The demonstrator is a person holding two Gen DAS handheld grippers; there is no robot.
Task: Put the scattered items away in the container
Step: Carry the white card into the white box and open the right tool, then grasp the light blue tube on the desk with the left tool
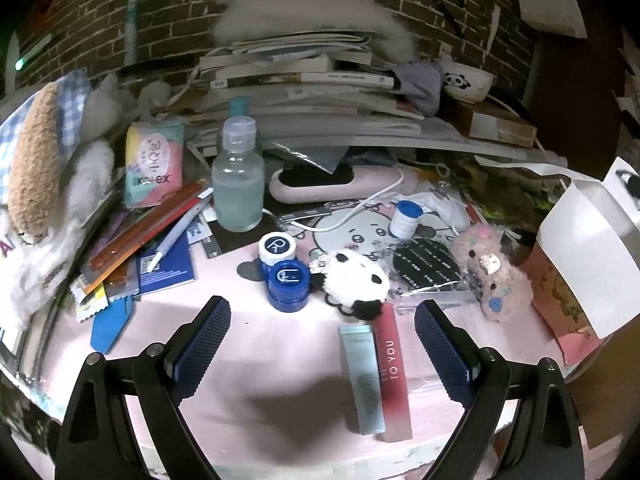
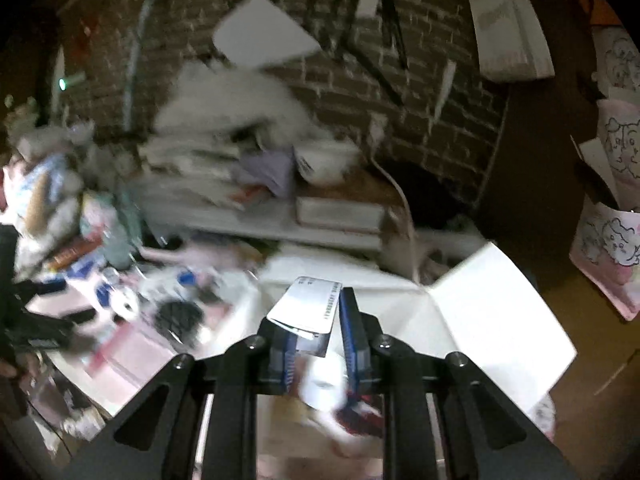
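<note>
Right wrist view shows the right gripper (image 2: 316, 344) clamped on a flat white packet (image 2: 306, 308) above the open white box (image 2: 480, 312) at the desk's right edge; lower it well inside before letting go. Left gripper (image 1: 322, 344) hangs spread wide over the pink desk mat (image 1: 280, 344), near two slim boxes (image 1: 380, 376). Brick wall (image 1: 120, 20) behind.

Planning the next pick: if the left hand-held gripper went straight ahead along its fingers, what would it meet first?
Probably the blue contact lens case, which sits just beyond the open left hand-held gripper, slightly left of centre. The panda plush lies close beside it, and fisheye depth is unclear.
</note>
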